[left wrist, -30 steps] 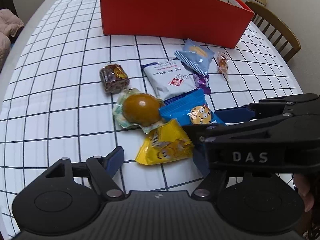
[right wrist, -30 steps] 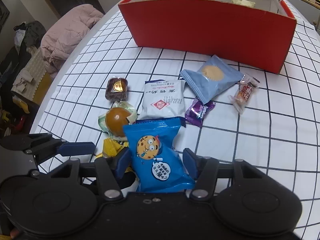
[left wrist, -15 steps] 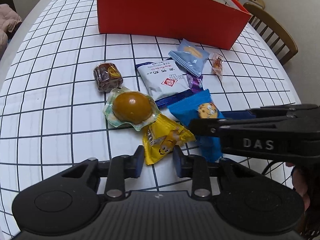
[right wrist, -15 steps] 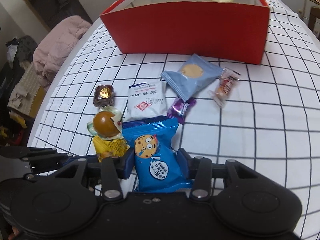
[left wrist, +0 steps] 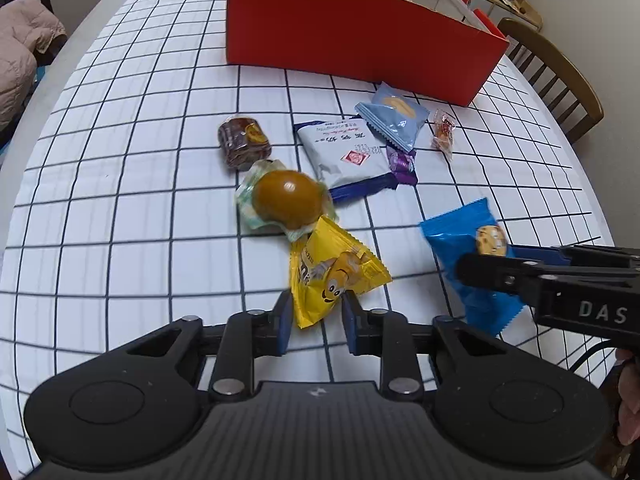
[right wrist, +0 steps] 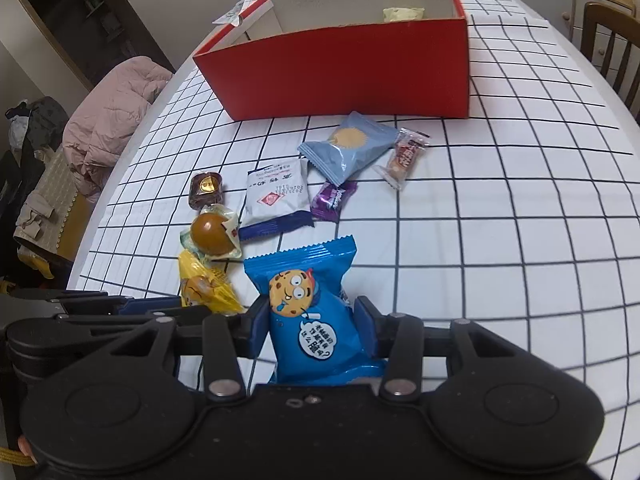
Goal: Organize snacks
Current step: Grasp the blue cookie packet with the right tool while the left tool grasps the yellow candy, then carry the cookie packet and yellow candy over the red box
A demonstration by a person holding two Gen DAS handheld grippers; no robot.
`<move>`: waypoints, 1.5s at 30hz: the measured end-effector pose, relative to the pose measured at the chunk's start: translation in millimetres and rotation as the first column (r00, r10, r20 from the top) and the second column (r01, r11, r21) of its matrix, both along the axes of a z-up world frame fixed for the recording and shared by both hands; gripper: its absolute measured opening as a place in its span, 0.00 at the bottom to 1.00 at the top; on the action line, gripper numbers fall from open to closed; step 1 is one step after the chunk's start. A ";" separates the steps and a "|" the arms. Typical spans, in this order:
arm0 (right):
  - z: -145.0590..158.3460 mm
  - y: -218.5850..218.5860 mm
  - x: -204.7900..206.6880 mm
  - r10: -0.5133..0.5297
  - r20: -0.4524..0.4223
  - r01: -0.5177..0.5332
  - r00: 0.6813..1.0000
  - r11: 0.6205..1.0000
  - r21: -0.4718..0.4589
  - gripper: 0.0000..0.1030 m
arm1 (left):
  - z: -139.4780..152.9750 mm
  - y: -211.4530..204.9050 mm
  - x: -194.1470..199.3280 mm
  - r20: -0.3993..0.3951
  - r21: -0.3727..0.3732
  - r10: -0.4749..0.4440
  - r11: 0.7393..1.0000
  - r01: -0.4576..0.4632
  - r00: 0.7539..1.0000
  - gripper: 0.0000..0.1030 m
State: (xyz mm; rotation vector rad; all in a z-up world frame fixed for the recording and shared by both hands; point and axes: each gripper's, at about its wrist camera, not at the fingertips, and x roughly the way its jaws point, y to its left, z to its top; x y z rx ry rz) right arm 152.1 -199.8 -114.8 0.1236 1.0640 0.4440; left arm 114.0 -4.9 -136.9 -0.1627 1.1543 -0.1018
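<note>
Checked tablecloth (left wrist: 120, 200): left gripper (left wrist: 314, 320) pinches yellow candy bag (left wrist: 332, 276), right gripper (right wrist: 312, 332) blue cookie packet (right wrist: 308, 312); next, red box (right wrist: 344, 72) at twelve o'clock.

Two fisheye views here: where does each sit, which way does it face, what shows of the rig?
Left wrist: on the left gripper, looking down its fingers at the table; gripper shut on the yellow packet; right gripper enters at right.
Right wrist: on the right gripper, facing the red box; gripper shut on the blue cookie packet; left gripper at lower left.
Shared: both packets, box, loose snacks.
</note>
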 end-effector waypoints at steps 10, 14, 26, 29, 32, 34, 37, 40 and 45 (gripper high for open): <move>2.0 -6.6 -15.2 -0.007 -0.009 0.007 1.000 1.000 0.022 0.43 | 10.7 11.0 -20.9 0.041 -0.036 -0.027 0.999 0.028 0.999 0.20; 2.0 -8.4 -18.6 -0.013 -0.017 0.014 1.000 0.999 0.039 0.43 | 11.6 6.9 -22.4 0.046 -0.033 -0.055 0.998 0.057 0.997 0.26; 3.4 -14.4 -21.6 -0.033 -0.020 0.033 0.999 0.998 0.044 0.43 | -8.1 -16.9 -10.8 0.050 0.078 -0.133 0.989 0.129 0.990 0.68; 1.2 -15.0 -21.5 -0.038 -0.026 0.039 0.999 0.998 0.042 0.43 | -11.2 -22.4 -11.4 0.054 0.112 -0.163 0.981 0.156 0.985 0.67; -0.5 -15.3 -21.1 -0.039 -0.030 0.040 0.999 0.998 0.037 0.43 | -11.7 -25.1 -12.4 0.056 0.114 -0.176 0.979 0.169 0.983 0.56; -0.6 -15.2 -20.6 -0.039 -0.030 0.040 0.999 0.999 0.034 0.43 | -11.3 -24.4 -13.2 0.061 0.111 -0.168 0.981 0.161 0.984 0.50; -0.7 -14.8 -19.1 -0.038 -0.030 0.039 0.999 0.999 0.028 0.43 | -9.5 -21.5 -13.9 0.060 0.088 -0.154 0.985 0.148 0.986 0.38; 0.4 -13.3 -18.3 -0.036 -0.027 0.037 0.999 0.999 0.022 0.43 | -8.8 -17.4 -14.3 0.055 0.066 -0.126 0.990 0.122 0.991 0.34; 6.1 -10.7 -19.4 -0.033 -0.009 0.033 0.999 0.999 0.008 0.43 | -3.5 -7.9 -17.3 0.049 0.024 -0.075 0.997 0.074 0.996 0.33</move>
